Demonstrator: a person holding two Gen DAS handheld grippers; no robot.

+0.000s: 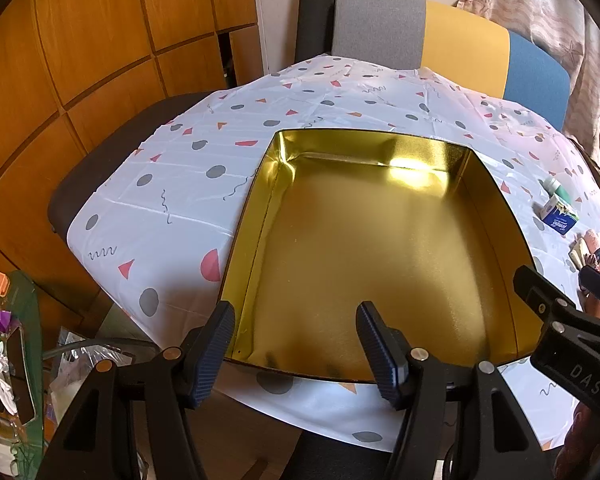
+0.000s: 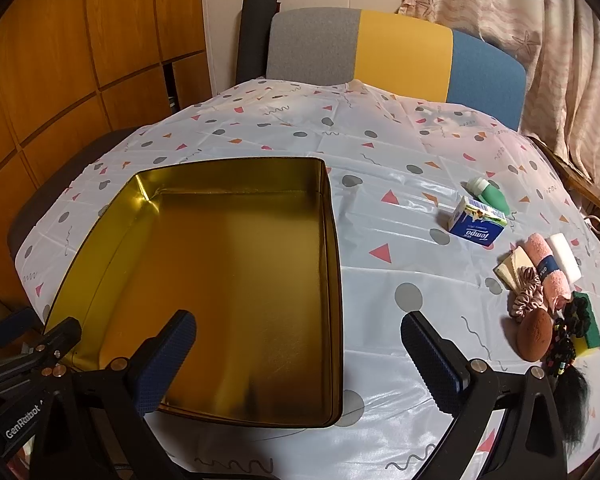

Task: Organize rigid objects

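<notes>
"Tempo" on the blue tissue pack (image 2: 477,222); "GenRobot" and "DAS" on gripper bodies.

Black hair tuft (image 2: 574,404) behind right gripper (image 2: 298,354).

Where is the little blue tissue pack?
In the right wrist view the blue tissue pack lies on the tablecloth, right of the gold tin, touching the green bottle behind it.

The open tin (image 2: 220,280) sits on the table (image 2: 380,220), left of centre in the right wrist view. Well to its right a tissue pack (image 2: 477,222) lies just before a small bottle (image 2: 490,195). Nearer, a rolled towel (image 2: 548,268), a sponge (image 2: 588,326) and what may be hair ties cluster together. A chair (image 2: 400,52) stands behind the table.
</notes>
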